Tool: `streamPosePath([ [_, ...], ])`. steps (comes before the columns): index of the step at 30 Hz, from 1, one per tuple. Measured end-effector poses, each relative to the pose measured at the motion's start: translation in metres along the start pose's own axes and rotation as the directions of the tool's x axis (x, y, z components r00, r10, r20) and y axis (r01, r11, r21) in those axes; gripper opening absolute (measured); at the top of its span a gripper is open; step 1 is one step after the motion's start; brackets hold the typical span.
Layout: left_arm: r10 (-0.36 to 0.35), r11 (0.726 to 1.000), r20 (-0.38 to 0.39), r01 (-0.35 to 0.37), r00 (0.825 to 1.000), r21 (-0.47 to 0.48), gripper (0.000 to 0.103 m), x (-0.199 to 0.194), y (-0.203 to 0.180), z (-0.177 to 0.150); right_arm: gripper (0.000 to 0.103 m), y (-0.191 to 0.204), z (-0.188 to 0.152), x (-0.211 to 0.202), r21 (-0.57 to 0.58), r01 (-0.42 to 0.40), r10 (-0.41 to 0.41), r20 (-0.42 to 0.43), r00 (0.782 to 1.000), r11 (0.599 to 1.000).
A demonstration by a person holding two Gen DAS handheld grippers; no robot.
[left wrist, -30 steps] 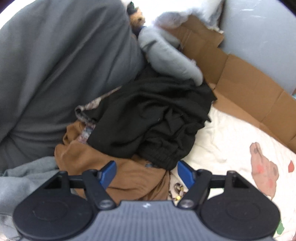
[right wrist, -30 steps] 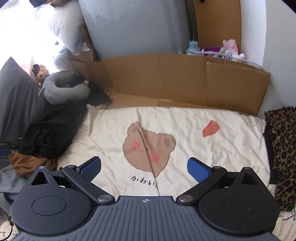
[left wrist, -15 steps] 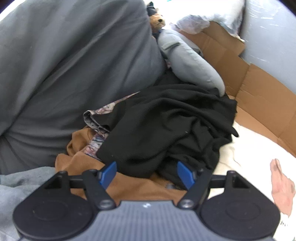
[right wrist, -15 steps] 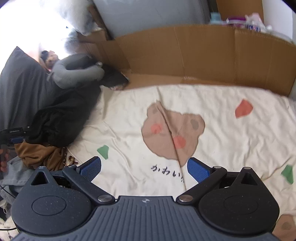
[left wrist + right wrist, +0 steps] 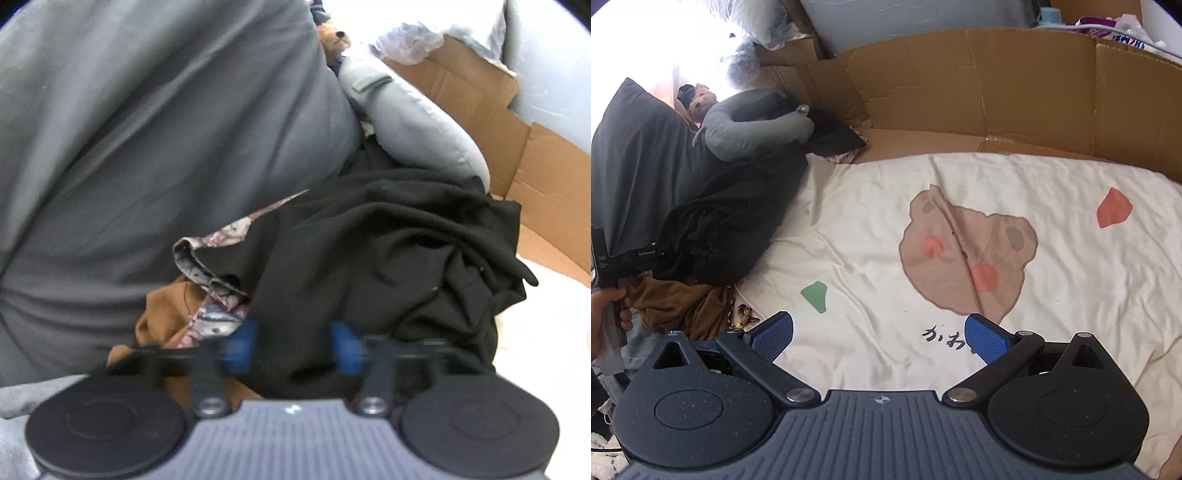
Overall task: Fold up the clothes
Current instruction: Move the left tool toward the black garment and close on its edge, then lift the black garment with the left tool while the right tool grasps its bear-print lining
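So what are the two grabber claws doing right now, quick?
Left gripper: jaws closing on the crumpled black cloth garment, which is between them.
Right gripper: open, holding nothing.

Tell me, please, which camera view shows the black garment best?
The left wrist view: the black garment fills its centre, folds visible, between the closing, motion-blurred jaws of the left gripper. The right wrist view shows it only small, at the left edge, on the heap.
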State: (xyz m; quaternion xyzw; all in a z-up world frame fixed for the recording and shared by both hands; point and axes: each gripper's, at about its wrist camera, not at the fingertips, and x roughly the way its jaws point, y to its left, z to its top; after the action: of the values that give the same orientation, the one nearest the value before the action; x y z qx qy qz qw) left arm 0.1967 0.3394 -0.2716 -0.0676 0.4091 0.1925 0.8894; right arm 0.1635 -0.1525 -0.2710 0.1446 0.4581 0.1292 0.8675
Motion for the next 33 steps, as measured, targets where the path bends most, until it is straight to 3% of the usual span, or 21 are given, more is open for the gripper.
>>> streamPosePath([
  [8,-0.115,0.993,0.016,0.115,0.993,-0.014,0.008,-0.029,-0.011,-0.004,0.102,0.010,-0.001,0.004,-0.015,-0.022,0.022,-0.012,1.000,1.000],
  [16,-0.270,0.963,-0.014,0.270,0.963,0.022,0.007,-0.061,-0.046,-0.027,0.102,0.021,0.008,0.012,0.025,-0.075,0.076,-0.027,0.997,0.997],
  [22,-0.373,0.926,-0.062,0.376,0.926,0.035,0.007,-0.074,-0.072,-0.045,0.101,0.041,0.018,0.021,0.029,-0.140,0.141,-0.027,0.990,0.990],
  [30,-0.494,0.858,-0.163,0.509,0.854,0.068,0.007,-0.086,-0.106,-0.079,0.097,0.073,0.024,0.036,-0.007,-0.215,0.215,-0.049,0.975,0.977],
  [33,-0.513,0.847,-0.188,0.530,0.838,0.051,0.007,-0.087,-0.112,-0.093,0.089,0.083,0.023,0.043,-0.010,-0.234,0.233,-0.073,0.970,0.972],
])
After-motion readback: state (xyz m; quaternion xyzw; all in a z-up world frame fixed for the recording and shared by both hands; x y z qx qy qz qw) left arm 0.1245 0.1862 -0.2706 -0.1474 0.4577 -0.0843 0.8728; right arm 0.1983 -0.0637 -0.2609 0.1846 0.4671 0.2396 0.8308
